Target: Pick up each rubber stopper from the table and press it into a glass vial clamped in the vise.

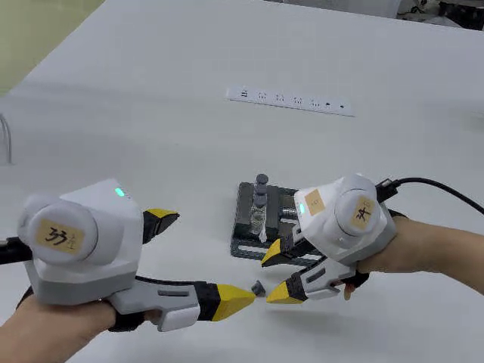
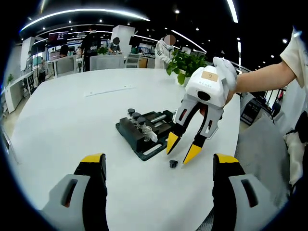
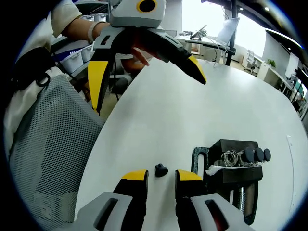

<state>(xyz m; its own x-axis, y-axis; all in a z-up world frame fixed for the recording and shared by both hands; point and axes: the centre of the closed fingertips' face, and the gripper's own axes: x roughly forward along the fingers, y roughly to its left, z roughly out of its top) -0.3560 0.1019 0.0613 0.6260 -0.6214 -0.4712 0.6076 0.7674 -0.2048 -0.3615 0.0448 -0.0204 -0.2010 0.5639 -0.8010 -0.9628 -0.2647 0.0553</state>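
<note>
While the left claw (image 1: pixel 200 261) hangs at the near left with its yellow-tipped jaws spread wide and nothing between them, the right claw (image 1: pixel 274 276) sits just in front of the vise (image 1: pixel 243 227). Its jaws are parted by a narrower gap and likewise hold nothing.

One dark stopper (image 1: pixel 259 287) lies on the white table (image 1: pixel 151 113), just beside the right claw's lower tip. In the right gripper view it sits just ahead of the gap between that claw's two tips; whether a tip touches it cannot be told. The left claw's lower tip points toward it from the other side.

The table's near edge curves past close to the stopper in the right gripper view, with a grey mesh chair (image 3: pixel 53 139) beyond it. In the left gripper view the same edge runs near the right claw on its outer side. So room is tight toward the person and broad the other way: past the vise the table lies bare as far as a white power strip (image 1: pixel 290 100), well apart.

The black vise stands near the stopper, with a row of dark-topped vials (image 1: pixel 260 198) clamped upright in it. It is the nearest obstacle to the right claw. A black cable (image 1: pixel 442 189) trails from that claw over the table at the right.
</note>
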